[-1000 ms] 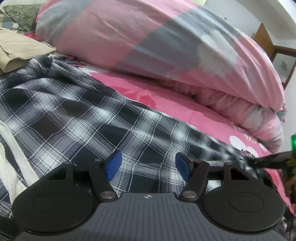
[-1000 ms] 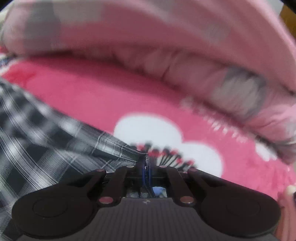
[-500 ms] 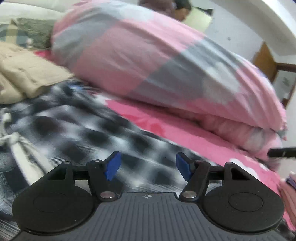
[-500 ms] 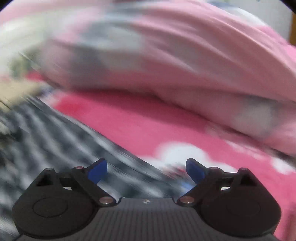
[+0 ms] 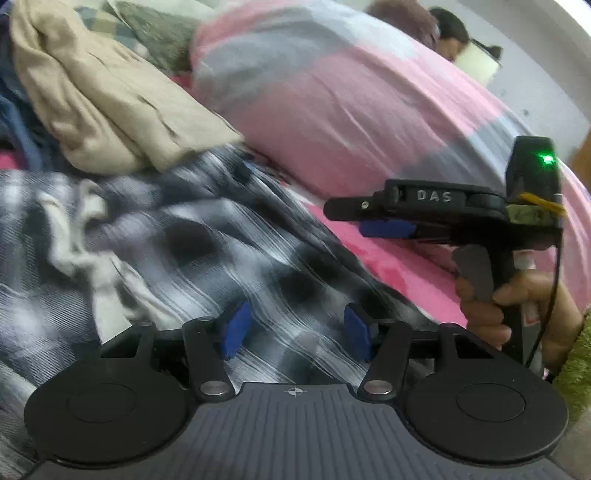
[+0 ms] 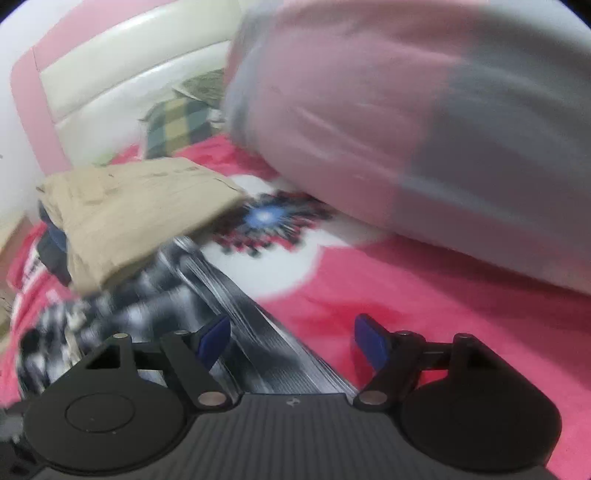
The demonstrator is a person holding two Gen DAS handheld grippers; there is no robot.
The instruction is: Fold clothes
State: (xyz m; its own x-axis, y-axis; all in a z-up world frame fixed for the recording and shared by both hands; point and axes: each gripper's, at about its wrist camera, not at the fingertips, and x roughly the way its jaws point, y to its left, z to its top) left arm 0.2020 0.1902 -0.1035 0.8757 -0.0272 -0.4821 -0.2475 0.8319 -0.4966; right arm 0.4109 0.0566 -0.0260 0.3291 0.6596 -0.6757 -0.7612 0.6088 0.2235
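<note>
A black-and-white plaid shirt [image 5: 184, 251] lies rumpled on the pink bed sheet [image 5: 388, 258]. My left gripper [image 5: 295, 328] hovers over it; its jaws are closing, still apart, with only the cloth beneath them. My right gripper [image 6: 293, 341] is over the shirt's [image 6: 155, 291] edge where it meets the sheet [image 6: 443, 295]. Its jaws are closing too, still wide, and grip nothing. In the left wrist view the right gripper [image 5: 364, 221] shows side-on at the right, held by a hand [image 5: 517, 306].
A folded beige garment [image 5: 110, 99] [image 6: 129, 214] tops a pile of dark clothes beyond the shirt. A bulky pink-and-grey duvet [image 5: 332, 103] [image 6: 406, 129] fills the far side. The white and pink headboard [image 6: 110, 74] and a checked pillow [image 6: 177, 125] stand behind. A person's head [image 5: 443, 33] shows past the duvet.
The right gripper, shut on the shirt's edge a second ago, opened and swept left toward the beige pile. The left gripper's view swung left and the right gripper came into it.
</note>
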